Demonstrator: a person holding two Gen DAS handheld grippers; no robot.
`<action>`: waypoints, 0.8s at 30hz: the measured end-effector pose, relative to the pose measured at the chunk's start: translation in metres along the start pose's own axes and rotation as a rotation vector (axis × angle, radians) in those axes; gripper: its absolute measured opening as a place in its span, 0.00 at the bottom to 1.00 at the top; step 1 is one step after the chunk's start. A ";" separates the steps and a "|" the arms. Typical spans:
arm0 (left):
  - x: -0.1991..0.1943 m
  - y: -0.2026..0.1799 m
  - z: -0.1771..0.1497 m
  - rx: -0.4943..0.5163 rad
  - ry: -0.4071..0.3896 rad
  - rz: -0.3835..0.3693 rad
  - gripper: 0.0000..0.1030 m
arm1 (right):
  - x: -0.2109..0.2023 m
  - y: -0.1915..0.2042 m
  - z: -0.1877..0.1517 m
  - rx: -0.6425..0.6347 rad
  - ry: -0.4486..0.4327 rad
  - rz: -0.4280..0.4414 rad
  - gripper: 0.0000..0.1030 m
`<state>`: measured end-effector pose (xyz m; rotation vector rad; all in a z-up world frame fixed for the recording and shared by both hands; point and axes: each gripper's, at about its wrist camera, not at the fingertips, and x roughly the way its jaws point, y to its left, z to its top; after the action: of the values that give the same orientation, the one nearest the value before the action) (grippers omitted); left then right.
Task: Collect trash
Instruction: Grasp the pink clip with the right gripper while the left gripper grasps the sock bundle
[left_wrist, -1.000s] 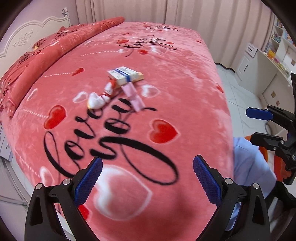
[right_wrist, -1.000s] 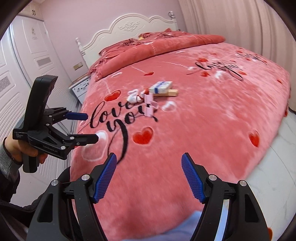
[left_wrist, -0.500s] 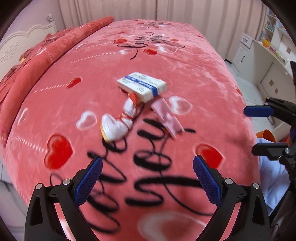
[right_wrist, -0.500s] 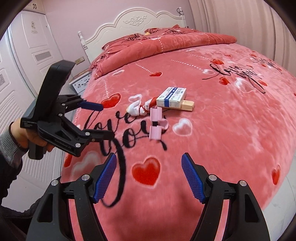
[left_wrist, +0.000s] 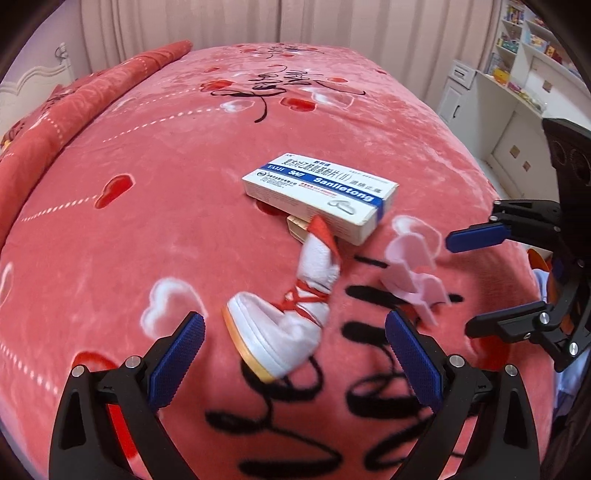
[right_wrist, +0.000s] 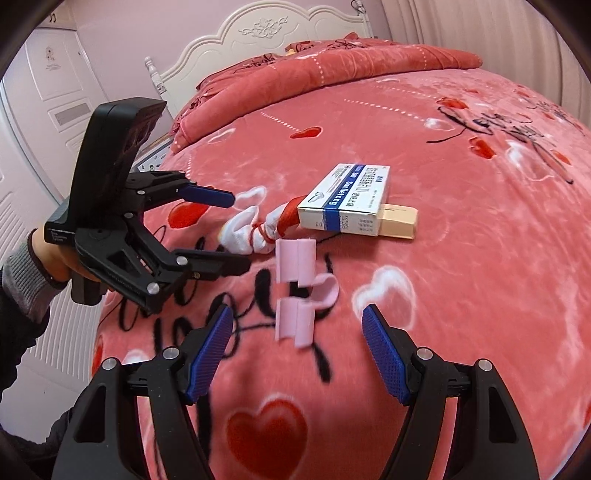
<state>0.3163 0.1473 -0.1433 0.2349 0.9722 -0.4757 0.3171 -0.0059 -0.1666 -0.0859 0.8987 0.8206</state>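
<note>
Your left gripper (left_wrist: 293, 354): fingers apart, nothing between, low centre of frame | your right gripper (right_wrist: 297, 354): fingers apart, empty | medicine box (left_wrist: 321, 195) mid-frame on bed (left_wrist: 147, 221), atop a tan box (right_wrist: 400, 221) | white-red sock (left_wrist: 291, 314) just below | pink clip (right_wrist: 297, 291) right of the sock.

Both wrist cameras look steeply down, close over the bed (left_wrist: 155, 206), sharing the medicine box (left_wrist: 317, 188) (right_wrist: 347, 199) at its middle.
</note>
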 end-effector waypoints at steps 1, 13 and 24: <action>0.004 0.002 0.000 0.009 -0.004 -0.010 0.85 | 0.005 0.000 0.001 -0.003 0.003 0.003 0.68; 0.025 0.020 -0.002 -0.027 -0.032 -0.043 0.52 | 0.044 -0.007 0.015 -0.041 0.018 0.002 0.41; -0.005 0.007 -0.014 -0.114 -0.027 -0.041 0.34 | 0.017 0.004 0.006 -0.051 -0.008 0.033 0.39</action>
<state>0.3066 0.1601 -0.1474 0.1063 0.9762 -0.4585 0.3239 0.0096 -0.1742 -0.1130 0.8738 0.8745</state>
